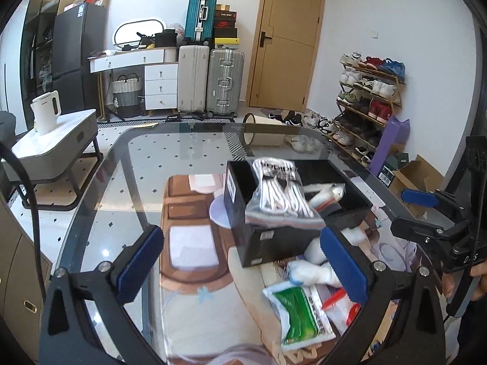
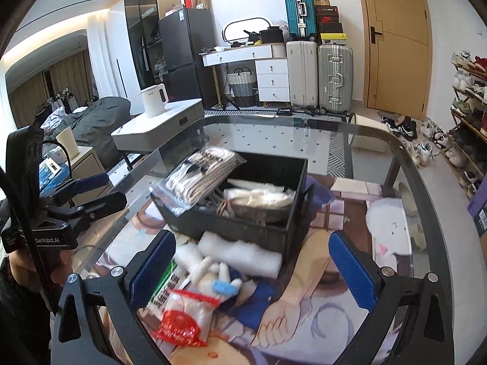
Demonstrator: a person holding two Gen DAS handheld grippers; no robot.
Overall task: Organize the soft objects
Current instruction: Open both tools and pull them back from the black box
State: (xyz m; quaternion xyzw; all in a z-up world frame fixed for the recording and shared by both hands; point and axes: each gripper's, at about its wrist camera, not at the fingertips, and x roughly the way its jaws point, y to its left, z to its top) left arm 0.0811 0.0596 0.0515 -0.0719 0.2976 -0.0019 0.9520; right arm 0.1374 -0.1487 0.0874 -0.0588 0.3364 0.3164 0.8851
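A black box [image 1: 274,243] [image 2: 243,231] stands on the glass table over a printed mat. A clear bag of white cords [image 1: 280,194] [image 2: 197,176] lies across its rim, and more bagged items [image 2: 258,200] rest inside. In front of the box lie a white plush toy [image 2: 210,270] [image 1: 307,270], a white roll [image 2: 243,252], a green-and-white packet [image 1: 301,313] and a red-printed bag [image 2: 182,322]. My left gripper [image 1: 243,270] is open, with nothing between its blue pads. My right gripper [image 2: 252,273] is open too, above the plush and packets and touching none of them.
The glass table's rounded rim [image 2: 404,164] runs along the far and right sides. Beyond it are a low white side table with a kettle [image 1: 45,112], suitcases [image 1: 210,82], a door and a shoe rack [image 1: 368,97]. A person's hand [image 1: 478,279] holds the right gripper.
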